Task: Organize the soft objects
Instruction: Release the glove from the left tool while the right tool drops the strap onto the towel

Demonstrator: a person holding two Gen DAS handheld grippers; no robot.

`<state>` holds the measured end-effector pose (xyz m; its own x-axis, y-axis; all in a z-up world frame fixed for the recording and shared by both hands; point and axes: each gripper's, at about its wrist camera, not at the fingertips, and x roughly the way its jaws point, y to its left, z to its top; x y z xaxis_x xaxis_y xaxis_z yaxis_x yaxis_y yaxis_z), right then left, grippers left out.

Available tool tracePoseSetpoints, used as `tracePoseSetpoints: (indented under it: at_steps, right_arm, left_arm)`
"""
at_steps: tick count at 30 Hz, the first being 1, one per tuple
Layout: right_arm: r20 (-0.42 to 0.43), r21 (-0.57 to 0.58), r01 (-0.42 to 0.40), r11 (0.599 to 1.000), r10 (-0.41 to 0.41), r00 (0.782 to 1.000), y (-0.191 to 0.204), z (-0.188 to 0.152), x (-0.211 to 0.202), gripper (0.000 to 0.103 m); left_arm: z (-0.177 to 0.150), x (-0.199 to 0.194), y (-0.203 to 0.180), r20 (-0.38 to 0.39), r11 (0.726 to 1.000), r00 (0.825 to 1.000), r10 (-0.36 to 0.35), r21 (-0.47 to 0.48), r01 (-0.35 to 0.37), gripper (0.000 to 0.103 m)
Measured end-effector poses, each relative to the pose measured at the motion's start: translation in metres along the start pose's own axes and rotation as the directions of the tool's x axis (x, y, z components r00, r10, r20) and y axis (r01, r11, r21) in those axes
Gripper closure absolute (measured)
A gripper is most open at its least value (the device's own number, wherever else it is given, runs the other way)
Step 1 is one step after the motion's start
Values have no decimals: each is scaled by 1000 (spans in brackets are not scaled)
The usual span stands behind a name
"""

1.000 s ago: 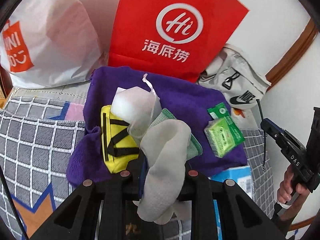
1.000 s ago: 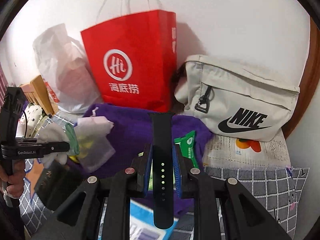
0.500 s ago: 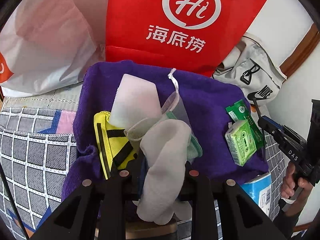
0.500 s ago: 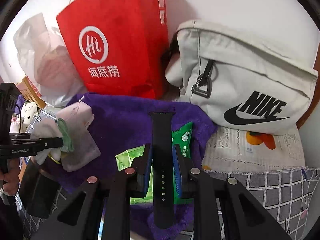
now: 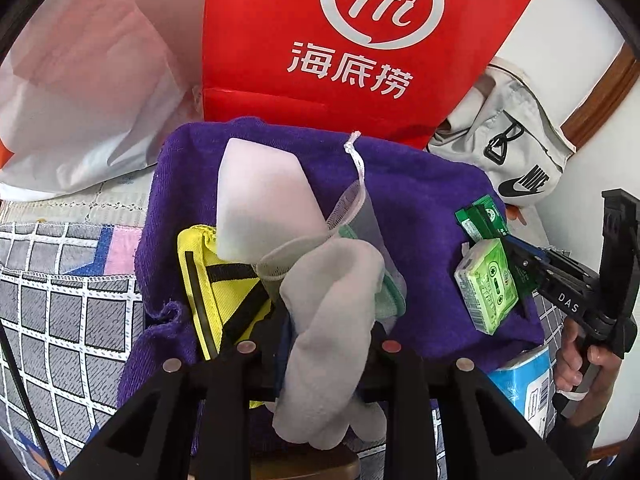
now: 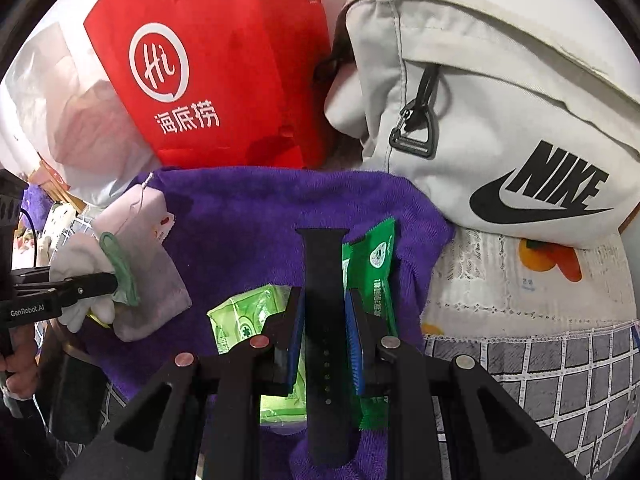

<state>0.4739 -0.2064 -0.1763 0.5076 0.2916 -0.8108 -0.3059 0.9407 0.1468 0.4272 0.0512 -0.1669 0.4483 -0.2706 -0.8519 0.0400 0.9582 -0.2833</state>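
My left gripper [image 5: 326,334] is shut on a white sock [image 5: 332,320] with a green-edged cloth [image 5: 390,300], over a purple towel [image 5: 420,200]. A white mesh pouch [image 5: 260,208] and a yellow strap bag [image 5: 216,280] lie on the towel just beyond it. My right gripper [image 6: 324,312] is shut on a black watch strap [image 6: 322,280], held low over the towel [image 6: 248,208] above a green tissue pack [image 6: 248,316] and a green wipes packet [image 6: 374,256]. The left gripper [image 6: 114,278] with its sock [image 6: 80,252] shows at the left of the right wrist view.
A red paper bag [image 5: 360,40] and a white plastic bag [image 5: 80,80] stand behind the towel. A grey Nike bag [image 6: 500,120] lies at the back right. A blue box [image 5: 524,384] sits at the towel's near right corner. A checked cloth [image 5: 60,320] covers the surface.
Both grippers have moved forward and lower toward the purple towel. The right gripper with the strap now sits right over the green packs. Both grips are unchanged.
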Motion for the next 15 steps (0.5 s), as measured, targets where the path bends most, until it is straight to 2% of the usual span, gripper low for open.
tracePoseSetpoints:
  at_steps: [8, 11, 12, 15]
  right_arm:
    - [-21, 14, -14, 1000, 14, 1000, -2, 0, -1, 82]
    - [-24, 6, -21, 1000, 21, 999, 0, 0, -5, 80]
    - [-23, 6, -25, 1000, 26, 999, 1, 0, -6, 77]
    - [-10, 4, -28, 1000, 28, 1000, 2, 0, -14, 64]
  left_arm:
    - [4, 5, -6, -16, 1000, 1000, -16, 14, 16, 73]
    - [5, 4, -7, -17, 999, 999, -34, 12, 34, 60]
    - [5, 4, -8, -18, 999, 999, -39, 10, 39, 52]
    - [5, -1, -7, -11, 999, 999, -45, 9, 45, 39]
